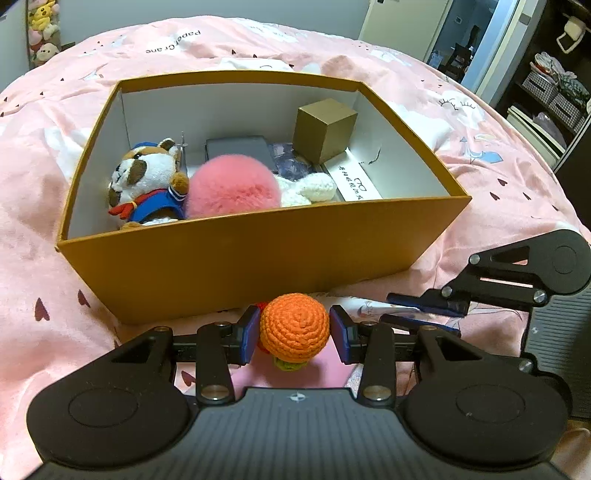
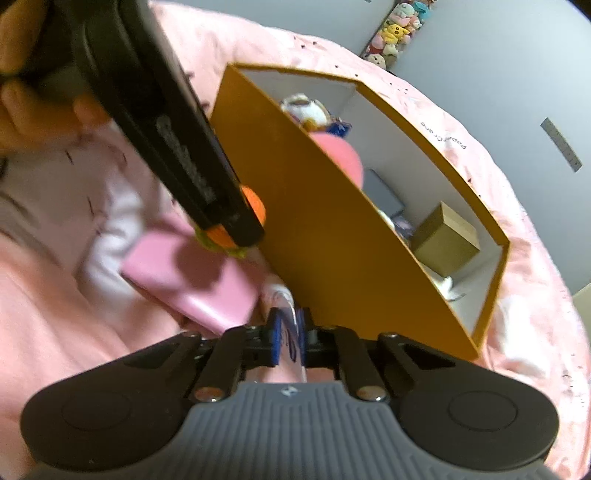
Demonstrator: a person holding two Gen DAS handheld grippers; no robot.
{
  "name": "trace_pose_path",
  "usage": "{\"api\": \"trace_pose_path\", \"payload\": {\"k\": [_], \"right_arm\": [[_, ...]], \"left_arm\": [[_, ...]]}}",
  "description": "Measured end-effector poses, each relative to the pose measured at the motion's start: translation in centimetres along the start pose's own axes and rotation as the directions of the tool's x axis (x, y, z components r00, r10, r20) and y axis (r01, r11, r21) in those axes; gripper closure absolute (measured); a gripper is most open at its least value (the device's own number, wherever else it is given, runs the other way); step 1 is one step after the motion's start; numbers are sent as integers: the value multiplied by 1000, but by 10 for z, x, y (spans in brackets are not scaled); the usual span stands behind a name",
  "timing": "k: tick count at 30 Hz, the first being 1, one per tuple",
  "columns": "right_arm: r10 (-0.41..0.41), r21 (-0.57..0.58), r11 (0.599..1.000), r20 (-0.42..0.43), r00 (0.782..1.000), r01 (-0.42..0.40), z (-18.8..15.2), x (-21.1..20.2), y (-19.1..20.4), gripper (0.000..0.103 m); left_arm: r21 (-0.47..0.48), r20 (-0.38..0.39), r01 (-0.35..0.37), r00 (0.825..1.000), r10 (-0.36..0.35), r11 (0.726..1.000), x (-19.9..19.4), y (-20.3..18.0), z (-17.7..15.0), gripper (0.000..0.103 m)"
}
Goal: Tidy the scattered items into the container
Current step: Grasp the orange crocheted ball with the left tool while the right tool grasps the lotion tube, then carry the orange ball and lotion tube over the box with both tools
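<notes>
An open orange cardboard box (image 1: 236, 258) sits on the pink bedspread and holds a plush animal (image 1: 147, 181), a pink pompom (image 1: 232, 188), a white crochet piece (image 1: 314, 186), a gold cube box (image 1: 325, 129) and a dark flat case (image 1: 240, 147). My left gripper (image 1: 293, 334) has its blue pads around an orange crochet ball toy (image 1: 293, 326) just in front of the box; the toy also shows in the right wrist view (image 2: 255, 212). My right gripper (image 2: 288, 338) is shut on a thin clear-wrapped card (image 2: 291, 334) beside the box wall (image 2: 332, 240).
A pink flat case (image 2: 192, 280) lies on the bedspread under the orange toy. The other gripper (image 1: 517, 280) shows at the right of the left wrist view. Shelves with baskets (image 1: 554, 96) stand beyond the bed at the right. Plush toys (image 1: 42, 29) hang at the far left.
</notes>
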State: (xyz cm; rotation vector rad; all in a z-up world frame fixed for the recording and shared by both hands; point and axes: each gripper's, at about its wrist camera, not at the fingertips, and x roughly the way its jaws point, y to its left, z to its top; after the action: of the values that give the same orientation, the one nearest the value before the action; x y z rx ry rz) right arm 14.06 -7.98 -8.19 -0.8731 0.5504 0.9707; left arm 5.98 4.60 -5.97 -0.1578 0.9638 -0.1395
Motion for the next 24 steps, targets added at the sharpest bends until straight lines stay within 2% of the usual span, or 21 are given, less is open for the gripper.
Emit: {"api": "trace_pose_path", "payload": {"k": [1,4,13,24], "right_arm": [[10,16,1000,11,1000,-10,-14,-11,4,97],[28,84,996,47,999,-31,-9,-10,4,97],[49,245,966,148,988,-84,7,-48,-18,98],[77,383,905,279,957,-184,25,-83,-52,98]], "left_arm": [[-2,2,-2,1000,2,1000,-1,1,0,56],[-7,9,-3,1000,3,1000,-4,2,0,56],[5,55,2,998,-3,1000,-20,0,5,56],[53,151,26,988,-34,998,-55,-8,19,56]]}}
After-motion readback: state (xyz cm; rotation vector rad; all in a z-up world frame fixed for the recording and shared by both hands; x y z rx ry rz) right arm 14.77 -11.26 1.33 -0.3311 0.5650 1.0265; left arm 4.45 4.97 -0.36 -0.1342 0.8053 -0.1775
